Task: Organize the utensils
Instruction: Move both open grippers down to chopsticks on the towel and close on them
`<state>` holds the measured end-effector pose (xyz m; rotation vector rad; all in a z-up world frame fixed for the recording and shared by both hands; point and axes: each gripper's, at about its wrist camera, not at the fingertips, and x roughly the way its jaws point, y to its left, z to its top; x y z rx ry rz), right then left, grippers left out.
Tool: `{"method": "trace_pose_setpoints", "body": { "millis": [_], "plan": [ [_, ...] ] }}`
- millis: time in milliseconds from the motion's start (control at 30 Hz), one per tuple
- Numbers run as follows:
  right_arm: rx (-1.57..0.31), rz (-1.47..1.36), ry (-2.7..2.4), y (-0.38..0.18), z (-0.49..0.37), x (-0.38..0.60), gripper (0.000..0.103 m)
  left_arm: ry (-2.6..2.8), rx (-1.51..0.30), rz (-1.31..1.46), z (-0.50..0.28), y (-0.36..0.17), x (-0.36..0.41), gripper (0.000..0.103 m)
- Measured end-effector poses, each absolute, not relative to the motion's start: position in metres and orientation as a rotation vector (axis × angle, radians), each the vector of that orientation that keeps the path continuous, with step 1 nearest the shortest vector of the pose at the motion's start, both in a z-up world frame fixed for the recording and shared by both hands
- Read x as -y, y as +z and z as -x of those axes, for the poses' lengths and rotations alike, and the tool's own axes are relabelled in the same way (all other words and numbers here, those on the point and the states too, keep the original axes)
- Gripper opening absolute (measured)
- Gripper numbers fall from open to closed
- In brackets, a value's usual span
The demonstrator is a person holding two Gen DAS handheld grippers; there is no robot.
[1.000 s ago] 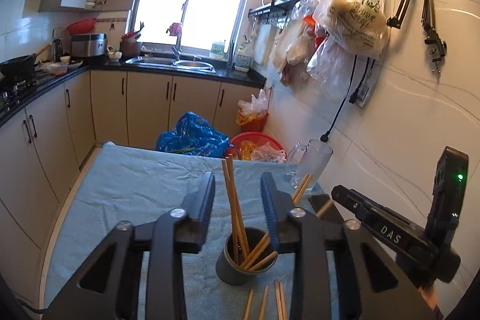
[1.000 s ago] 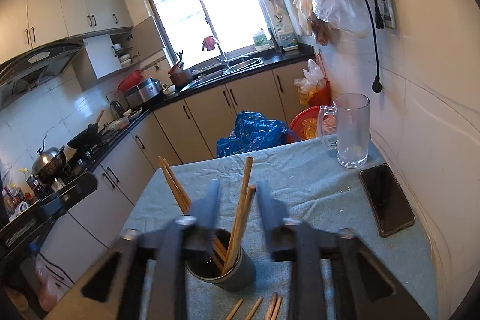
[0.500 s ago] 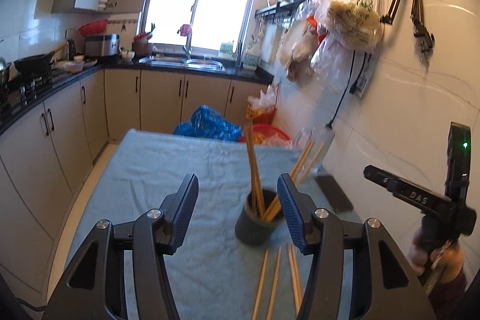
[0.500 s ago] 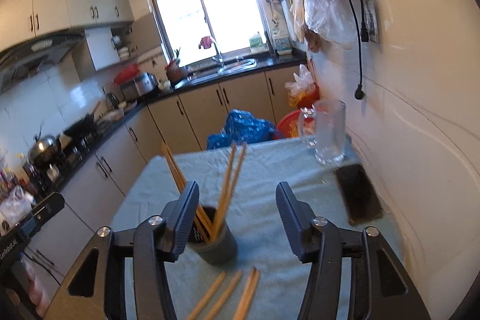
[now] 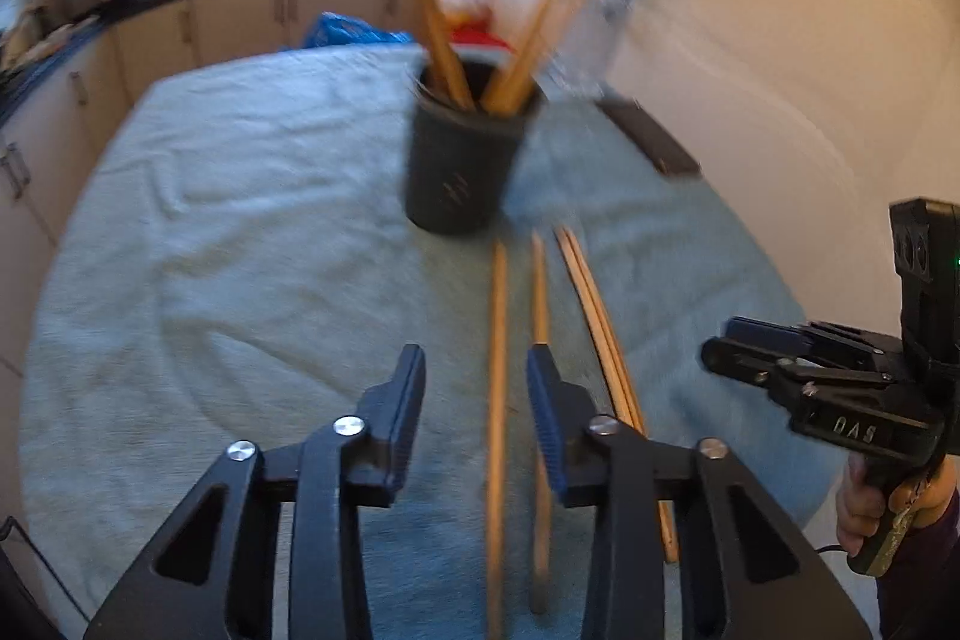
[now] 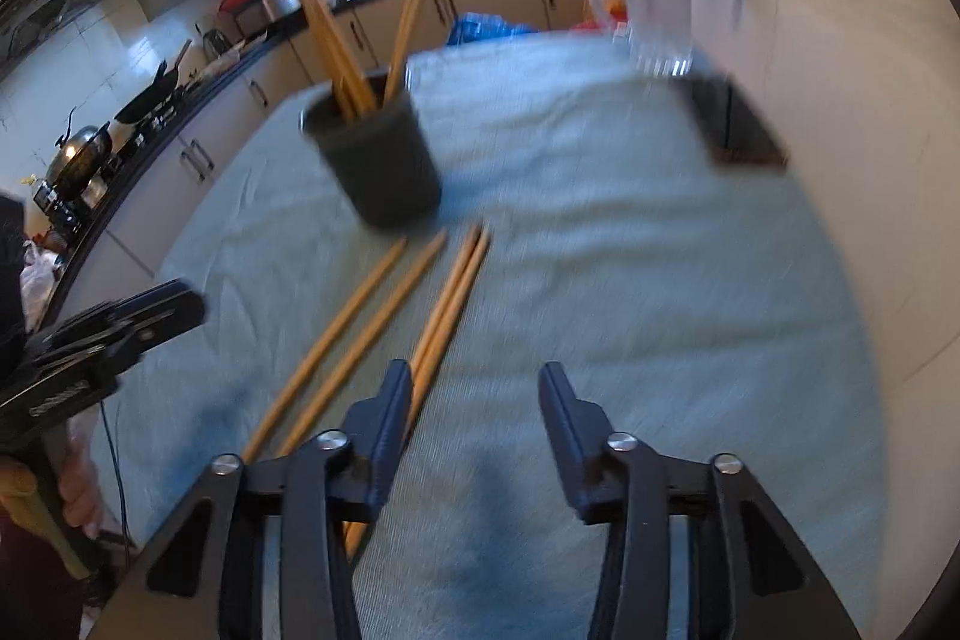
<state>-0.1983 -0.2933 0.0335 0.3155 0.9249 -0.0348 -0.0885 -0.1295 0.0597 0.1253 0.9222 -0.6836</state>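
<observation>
A dark cup (image 5: 459, 172) (image 6: 378, 160) holding several wooden chopsticks stands on the blue-grey cloth (image 5: 240, 250). Several loose chopsticks lie on the cloth in front of it. My left gripper (image 5: 477, 388) hangs low over them with its jaws closing. One loose chopstick (image 5: 497, 328) lies between its fingers, and the pads are apart from it. My right gripper (image 6: 477, 394) is low over the cloth too, jaws closing with nothing between them. A pair of chopsticks (image 6: 450, 304) runs under its left finger (image 6: 393, 400).
A dark phone (image 5: 654, 142) (image 6: 732, 124) lies near the wall, with a glass mug (image 6: 657, 10) behind it. The right gripper (image 5: 720, 355) shows at the right edge of the left wrist view, in a hand. Cabinets and a counter lie beyond the table's far edge.
Both grippers dropped toward the cloth and tilted downward, so the loose chopsticks now lie right under them. The jaws of both widened half a second ago and have since narrowed.
</observation>
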Motion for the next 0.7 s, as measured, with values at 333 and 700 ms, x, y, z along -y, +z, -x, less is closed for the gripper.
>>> {"method": "trace_pose_setpoints", "body": {
  "millis": [333,700],
  "plan": [
    [-0.945,-0.292,-0.013,0.015,0.181,0.273,0.040,-0.665,-1.005,-0.267,0.074,0.018,0.175,0.015],
    [-0.969,-0.209,-0.055,0.005,0.162,0.261,0.030,-0.591,-1.072,-0.085,0.064,0.014,0.140,0.007]
  ]
}}
